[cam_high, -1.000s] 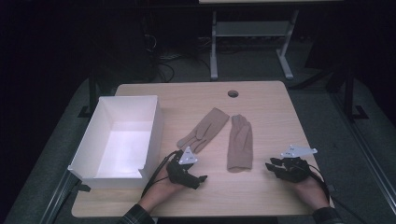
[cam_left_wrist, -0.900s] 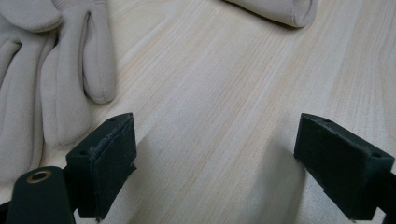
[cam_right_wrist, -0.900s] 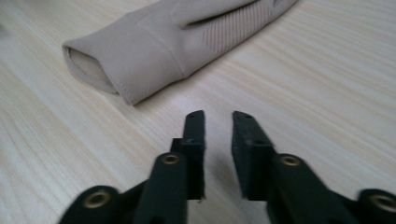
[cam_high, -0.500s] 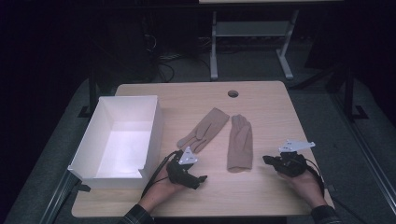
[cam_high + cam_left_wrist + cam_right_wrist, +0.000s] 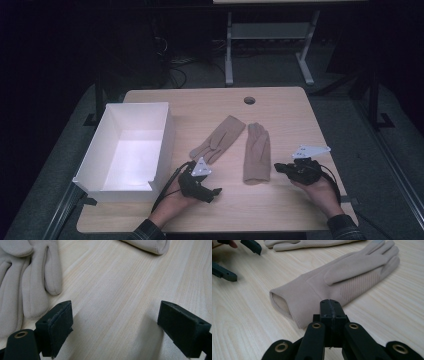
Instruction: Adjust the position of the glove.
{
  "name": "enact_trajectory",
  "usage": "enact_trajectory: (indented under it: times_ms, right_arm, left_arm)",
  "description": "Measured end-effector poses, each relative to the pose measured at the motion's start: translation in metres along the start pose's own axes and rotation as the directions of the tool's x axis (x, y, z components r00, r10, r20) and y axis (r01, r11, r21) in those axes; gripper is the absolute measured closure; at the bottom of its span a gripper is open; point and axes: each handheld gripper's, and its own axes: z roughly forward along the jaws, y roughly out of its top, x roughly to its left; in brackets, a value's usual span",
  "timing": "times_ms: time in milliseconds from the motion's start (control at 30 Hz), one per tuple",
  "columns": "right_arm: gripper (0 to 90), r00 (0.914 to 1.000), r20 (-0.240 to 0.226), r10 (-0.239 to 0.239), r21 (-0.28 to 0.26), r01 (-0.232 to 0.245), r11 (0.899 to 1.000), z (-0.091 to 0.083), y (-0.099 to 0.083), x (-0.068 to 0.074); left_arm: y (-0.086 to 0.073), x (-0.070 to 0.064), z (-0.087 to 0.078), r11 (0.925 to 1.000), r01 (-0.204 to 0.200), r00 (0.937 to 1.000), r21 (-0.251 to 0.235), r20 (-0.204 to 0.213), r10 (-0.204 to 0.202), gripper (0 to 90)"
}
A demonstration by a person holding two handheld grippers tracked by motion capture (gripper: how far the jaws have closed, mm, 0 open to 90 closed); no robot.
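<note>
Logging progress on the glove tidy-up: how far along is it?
Barely begun. Done: nothing, since both the left glove and the right glove lie flat on the table. In hand: the right gripper, jaws shut, points at the right glove's cuff; the left gripper is open. Left: everything; the white box holds nothing.

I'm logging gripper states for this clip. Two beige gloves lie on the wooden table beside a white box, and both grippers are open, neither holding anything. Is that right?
Not quite. The left gripper is open, but the right gripper is shut, its fingers pressed together on nothing, as the right gripper view shows. The two gloves do lie on the table beside the white box, unheld.
</note>
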Motion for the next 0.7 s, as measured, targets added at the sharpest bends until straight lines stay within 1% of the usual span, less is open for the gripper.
enact_trajectory:
  times_ms: [33, 100, 133, 233, 300, 367, 467, 567, 700]
  right_arm:
    - [90.0, 0.9999, -0.006, -0.009, 0.000, 0.009, 1.000, 0.003, 0.003, 0.001]
    - [90.0, 0.9999, -0.008, -0.011, -0.003, 0.011, 1.000, 0.004, 0.004, 0.002]
    - [90.0, 0.9995, -0.016, -0.025, 0.001, 0.026, 1.000, 0.008, 0.007, 0.003]
    - [90.0, 0.9995, -0.021, -0.025, 0.005, 0.025, 1.000, 0.012, 0.009, 0.004]
    - [90.0, 0.9990, -0.023, -0.039, 0.005, 0.040, 0.999, 0.015, 0.011, 0.004]
    - [90.0, 0.9990, -0.027, -0.034, 0.008, 0.034, 0.999, 0.018, 0.015, 0.006]
    - [90.0, 0.9985, -0.030, -0.045, 0.006, 0.045, 0.999, 0.023, 0.017, 0.007]
    - [90.0, 0.9984, -0.030, -0.049, 0.020, 0.050, 0.999, 0.030, 0.020, 0.010]
    - [90.0, 0.9979, -0.043, -0.049, 0.019, 0.050, 0.999, 0.036, 0.022, 0.011]
  left_arm:
    - [0.000, 0.000, 0.000, 1.0000, -0.001, 1.0000, -0.001, 0.000, 0.001, 12.4]
    - [0.000, 0.000, 0.000, 1.0000, -0.001, 1.0000, -0.001, 0.000, 0.001, 12.4]
    - [0.000, 0.000, 0.000, 1.0000, -0.001, 1.0000, -0.002, 0.001, 0.001, 12.3]
    - [0.001, 0.000, 0.001, 1.0000, -0.003, 1.0000, 0.000, 0.002, 0.003, 12.2]
    - [0.000, 0.000, 0.001, 1.0000, -0.003, 1.0000, -0.001, 0.001, 0.003, 12.2]
    - [0.000, 0.000, 0.001, 1.0000, -0.003, 1.0000, -0.001, 0.001, 0.003, 12.2]
    - [0.000, 0.000, 0.001, 1.0000, -0.003, 1.0000, -0.001, 0.001, 0.003, 12.2]
    - [0.000, 0.000, 0.001, 1.0000, -0.002, 1.0000, -0.001, 0.001, 0.002, 12.3]
    - [0.000, 0.000, 0.001, 1.0000, -0.001, 1.0000, -0.001, 0.001, 0.001, 12.3]
